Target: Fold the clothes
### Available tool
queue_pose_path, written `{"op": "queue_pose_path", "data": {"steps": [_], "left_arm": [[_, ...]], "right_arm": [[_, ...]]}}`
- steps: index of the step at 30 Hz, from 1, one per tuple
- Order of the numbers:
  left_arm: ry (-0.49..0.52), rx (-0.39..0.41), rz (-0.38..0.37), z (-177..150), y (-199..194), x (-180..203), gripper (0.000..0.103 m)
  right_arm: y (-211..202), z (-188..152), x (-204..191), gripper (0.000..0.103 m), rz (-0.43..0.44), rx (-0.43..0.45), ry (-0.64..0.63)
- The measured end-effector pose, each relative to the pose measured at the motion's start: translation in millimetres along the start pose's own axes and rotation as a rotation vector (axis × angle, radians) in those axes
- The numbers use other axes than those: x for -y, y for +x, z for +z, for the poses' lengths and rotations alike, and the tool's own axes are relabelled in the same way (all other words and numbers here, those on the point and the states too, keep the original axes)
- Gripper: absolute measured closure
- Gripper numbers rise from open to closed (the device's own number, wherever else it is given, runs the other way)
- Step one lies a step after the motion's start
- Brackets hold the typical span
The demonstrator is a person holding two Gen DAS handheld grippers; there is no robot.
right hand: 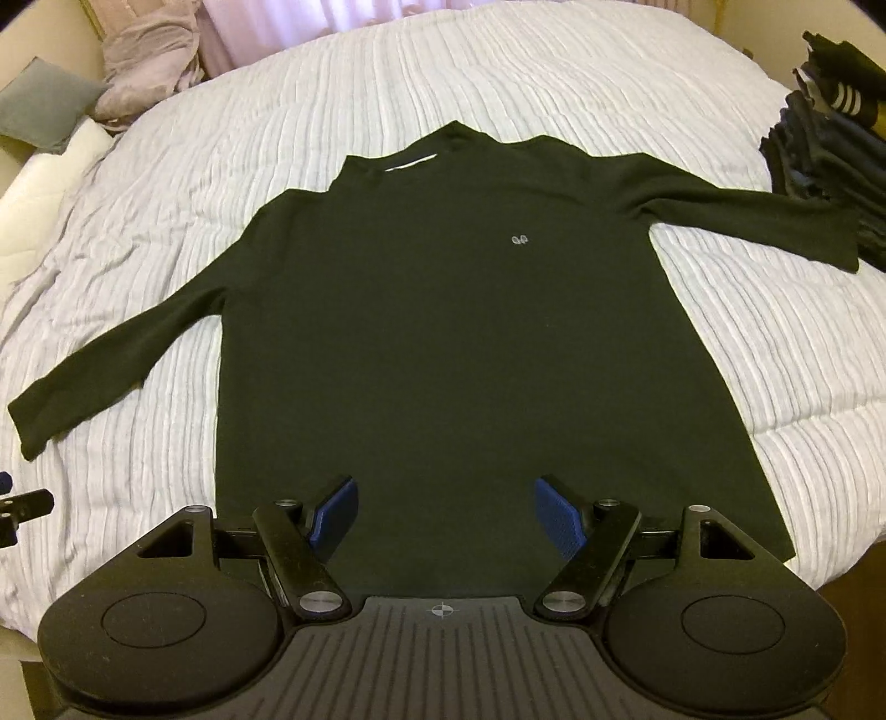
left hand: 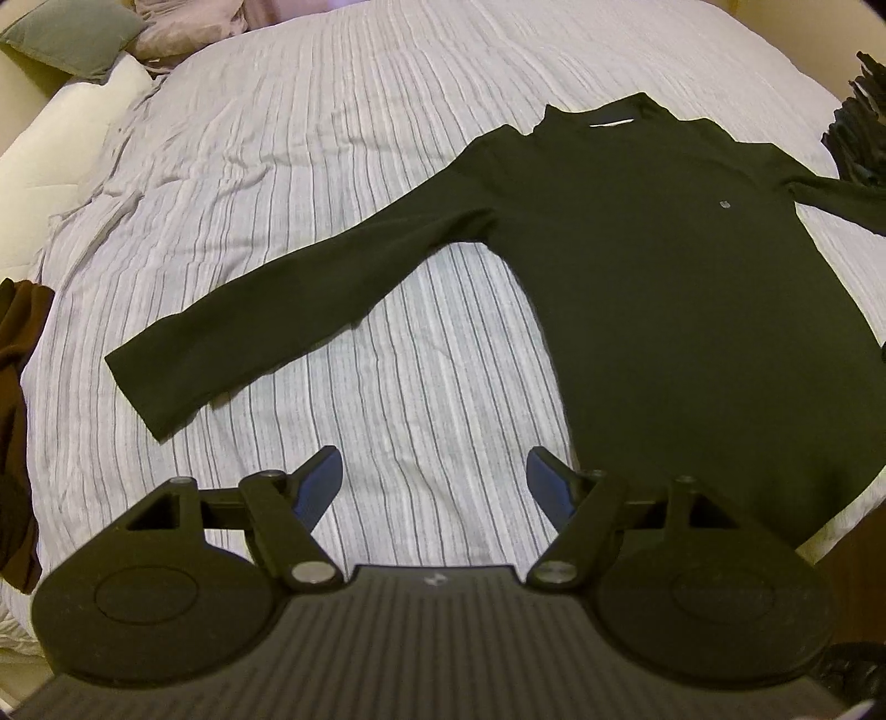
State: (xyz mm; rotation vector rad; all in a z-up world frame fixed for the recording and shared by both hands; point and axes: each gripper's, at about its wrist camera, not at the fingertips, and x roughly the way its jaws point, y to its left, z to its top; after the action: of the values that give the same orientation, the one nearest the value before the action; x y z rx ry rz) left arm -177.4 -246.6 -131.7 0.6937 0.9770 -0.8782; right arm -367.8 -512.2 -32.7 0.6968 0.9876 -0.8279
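A dark long-sleeved sweater (right hand: 443,332) lies flat and face up on the striped bedspread (right hand: 609,88), sleeves spread out, a small grey logo on its chest. In the left wrist view the sweater (left hand: 664,277) fills the right half and its left sleeve (left hand: 266,332) reaches down toward the left. My left gripper (left hand: 434,479) hovers open over bare bedspread (left hand: 249,138) beside the sweater's lower left edge, nothing between its blue pads. My right gripper (right hand: 443,509) hovers open above the sweater's hem, holding nothing. A tip of the left gripper (right hand: 22,507) shows at the right wrist view's left edge.
A stack of dark folded clothes (right hand: 830,144) sits at the bed's right side. Pillows (left hand: 61,166) and a pinkish crumpled cloth (right hand: 149,50) lie at the far left. A brown garment (left hand: 16,421) hangs at the bed's left edge. The bed's near edge runs just below the sweater's hem.
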Motion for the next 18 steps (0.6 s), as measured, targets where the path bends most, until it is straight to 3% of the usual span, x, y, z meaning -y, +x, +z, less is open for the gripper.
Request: {"op": "queue_pose_path", "data": {"steps": [12, 18], "left_arm": [[-0.039, -0.001, 0.027, -5, -5, 5, 0.032], [-0.105, 0.009, 0.099, -18, -21, -9, 0.032]], "right_arm": [[0, -2, 14, 0.029, 0.009, -0.020, -0.030], [2, 0, 1, 0.029, 0.094, -0.008, -0.125]]}}
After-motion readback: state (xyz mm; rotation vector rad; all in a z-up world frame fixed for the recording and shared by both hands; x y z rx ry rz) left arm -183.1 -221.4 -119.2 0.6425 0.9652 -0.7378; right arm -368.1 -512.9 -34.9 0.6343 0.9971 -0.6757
